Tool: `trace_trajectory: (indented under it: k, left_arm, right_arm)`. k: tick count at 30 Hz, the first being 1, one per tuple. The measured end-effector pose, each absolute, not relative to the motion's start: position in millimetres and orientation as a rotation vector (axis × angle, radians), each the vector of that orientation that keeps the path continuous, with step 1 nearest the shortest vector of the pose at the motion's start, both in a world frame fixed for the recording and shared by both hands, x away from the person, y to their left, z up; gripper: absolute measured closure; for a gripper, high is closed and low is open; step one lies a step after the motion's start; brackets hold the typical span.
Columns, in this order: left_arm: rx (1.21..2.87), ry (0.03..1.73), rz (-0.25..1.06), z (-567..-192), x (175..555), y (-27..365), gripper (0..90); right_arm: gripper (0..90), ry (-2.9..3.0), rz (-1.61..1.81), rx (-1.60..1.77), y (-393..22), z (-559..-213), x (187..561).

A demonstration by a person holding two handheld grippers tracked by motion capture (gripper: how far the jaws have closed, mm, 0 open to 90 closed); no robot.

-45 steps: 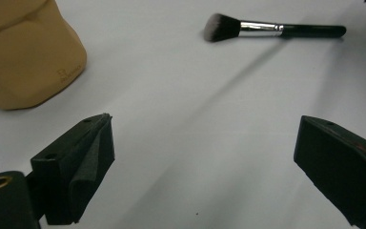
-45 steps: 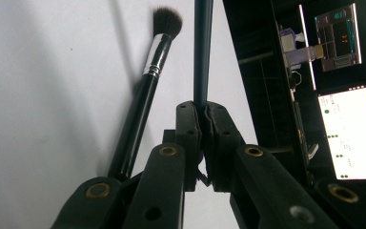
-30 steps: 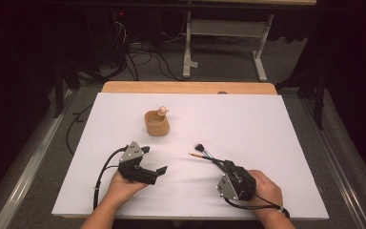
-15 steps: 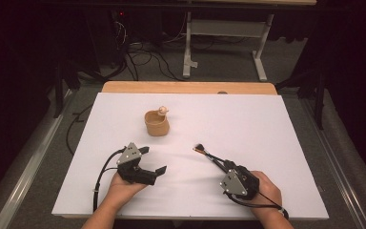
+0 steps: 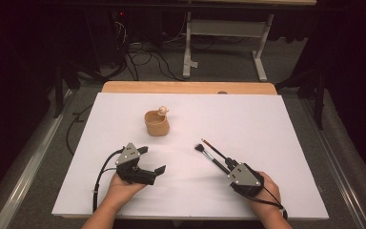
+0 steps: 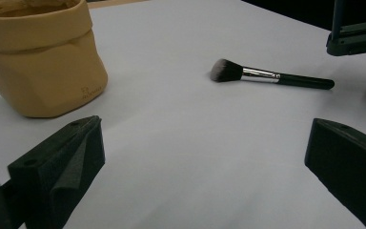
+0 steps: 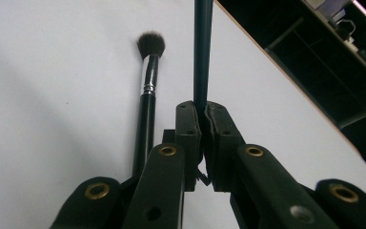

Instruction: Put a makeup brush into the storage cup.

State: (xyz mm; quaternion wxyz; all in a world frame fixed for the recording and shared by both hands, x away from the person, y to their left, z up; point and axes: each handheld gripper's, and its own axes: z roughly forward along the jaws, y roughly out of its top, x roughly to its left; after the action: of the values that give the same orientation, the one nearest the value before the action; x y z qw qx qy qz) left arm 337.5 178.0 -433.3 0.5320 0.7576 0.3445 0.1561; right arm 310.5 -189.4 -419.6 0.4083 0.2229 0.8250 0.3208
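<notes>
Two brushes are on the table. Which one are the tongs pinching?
The thin dark brush: the right tongs are shut on its handle. The fluffy-headed brush with the silver band just lies loose on the table beside it.

In the right gripper view the thin brush (image 7: 203, 52) clamped between the jaws runs off the top edge, so its tip is cut away, and its lower end is buried between the pads. The makeup brush (image 7: 147, 109) beside it has the end of its handle hidden under the right gripper (image 7: 203, 119). In the left gripper view the tan cup (image 6: 40, 57) is cropped at the top and left edges (its contents are only a blurred pale mass), and the small mark on its wall is too small to read. In the high view the small figure (image 5: 162, 110) on the cup's rim is too small to make out.
</notes>
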Motion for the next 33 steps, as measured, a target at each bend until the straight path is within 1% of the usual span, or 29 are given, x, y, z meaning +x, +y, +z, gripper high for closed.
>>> trace_trajectory:
  k: [18, 26, 33]
  left_arm:
    - [1.791, 0.813, 0.371, -432, 336, 178, 1.1]
    - [1.784, 0.806, 0.375, -430, 335, 179, 2.2]
    - [1.774, 0.802, 0.392, -430, 335, 178, 2.8]
  right_arm:
    - [87.0, 2.079, 1.106, 0.832, -212, -418, 321]
    - [87.1, 2.063, 1.238, 0.931, -221, -423, 326]
    - [87.1, 2.056, 1.298, 0.931, -223, -422, 326]
